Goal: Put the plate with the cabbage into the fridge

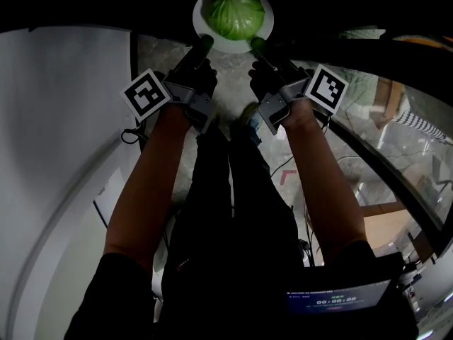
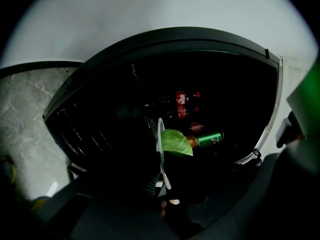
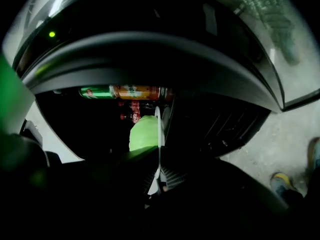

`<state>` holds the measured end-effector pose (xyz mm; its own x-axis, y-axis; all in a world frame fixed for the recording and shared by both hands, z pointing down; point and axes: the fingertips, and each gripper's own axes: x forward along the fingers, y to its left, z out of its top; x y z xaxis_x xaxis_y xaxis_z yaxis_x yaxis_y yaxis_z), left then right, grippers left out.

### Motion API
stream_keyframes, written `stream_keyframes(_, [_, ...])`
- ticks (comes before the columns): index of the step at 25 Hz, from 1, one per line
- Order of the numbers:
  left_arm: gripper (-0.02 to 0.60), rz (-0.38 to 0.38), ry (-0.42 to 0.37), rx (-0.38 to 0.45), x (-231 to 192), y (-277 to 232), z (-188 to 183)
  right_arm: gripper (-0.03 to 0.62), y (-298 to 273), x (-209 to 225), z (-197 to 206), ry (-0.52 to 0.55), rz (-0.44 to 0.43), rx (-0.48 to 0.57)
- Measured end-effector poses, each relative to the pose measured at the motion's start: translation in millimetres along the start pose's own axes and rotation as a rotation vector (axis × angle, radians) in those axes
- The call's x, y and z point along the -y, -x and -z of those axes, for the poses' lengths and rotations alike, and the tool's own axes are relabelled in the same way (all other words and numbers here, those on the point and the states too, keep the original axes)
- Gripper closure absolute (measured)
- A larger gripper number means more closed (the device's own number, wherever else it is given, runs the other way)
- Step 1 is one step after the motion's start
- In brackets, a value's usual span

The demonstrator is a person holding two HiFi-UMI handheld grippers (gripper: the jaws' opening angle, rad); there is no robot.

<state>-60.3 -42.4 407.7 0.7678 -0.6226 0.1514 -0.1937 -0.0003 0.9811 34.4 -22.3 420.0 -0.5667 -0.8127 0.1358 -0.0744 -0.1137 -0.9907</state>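
Observation:
A white plate (image 1: pixel 263 31) carries a green cabbage (image 1: pixel 234 14) at the top of the head view, against the dark fridge interior. My left gripper (image 1: pixel 204 43) is shut on the plate's near left rim and my right gripper (image 1: pixel 257 45) on its near right rim. In the left gripper view the plate (image 2: pixel 161 149) stands edge-on between the dark jaws, with the cabbage (image 2: pixel 178 141) to its right. The right gripper view shows the plate edge (image 3: pixel 158 129) with the cabbage (image 3: pixel 143 134) to its left.
Red bottles (image 2: pixel 183 98) and a green bottle (image 2: pixel 207 139) lie inside the dark fridge behind the plate. An orange and green bottle (image 3: pixel 125 91) lies on a shelf above. A white fridge wall (image 1: pixel 64 133) is at left, a glass door (image 1: pixel 396 126) at right.

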Motion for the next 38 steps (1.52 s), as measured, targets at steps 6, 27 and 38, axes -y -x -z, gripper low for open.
stream_keyframes(6, [0.571, 0.017, 0.016, 0.029, -1.2, -0.8, -1.5, 0.577, -0.3, 2.0, 0.1, 0.010, 0.000, 0.013])
stream_keyframes(27, [0.569, 0.039, -0.002, 0.014, -10.4, 0.2, -7.9, 0.574, 8.4, 8.2, -2.4, 0.006, -0.006, 0.043])
stream_keyframes(38, [0.569, 0.026, -0.010, 0.024, -13.1, 5.4, -11.2, 0.576, 16.6, 10.0, -2.8, 0.135, 0.057, 0.060])
